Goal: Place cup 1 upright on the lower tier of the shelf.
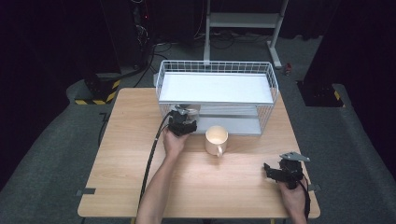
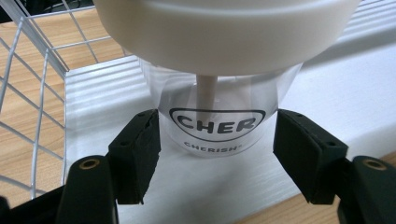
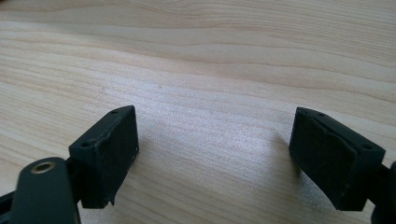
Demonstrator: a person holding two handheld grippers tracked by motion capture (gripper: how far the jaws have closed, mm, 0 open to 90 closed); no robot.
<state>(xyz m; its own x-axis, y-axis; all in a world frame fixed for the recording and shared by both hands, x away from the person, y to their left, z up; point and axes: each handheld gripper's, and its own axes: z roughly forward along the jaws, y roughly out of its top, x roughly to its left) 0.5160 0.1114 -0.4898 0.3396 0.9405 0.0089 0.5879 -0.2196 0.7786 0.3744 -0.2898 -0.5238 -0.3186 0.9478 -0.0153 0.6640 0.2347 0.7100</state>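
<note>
On the lower shelf of a white wire basket (image 1: 268, 88), a clear cup (image 2: 219, 116) with a white lid and a "CHERISH" mark is clamped between the jaws of the left gripper (image 1: 183, 122). Just beside the basket front, a cream mug (image 1: 216, 140) is seen on the wooden table (image 1: 121, 154). Near the table's right edge, the right gripper (image 1: 273, 171) is held with jaws apart, nothing between them.
</note>
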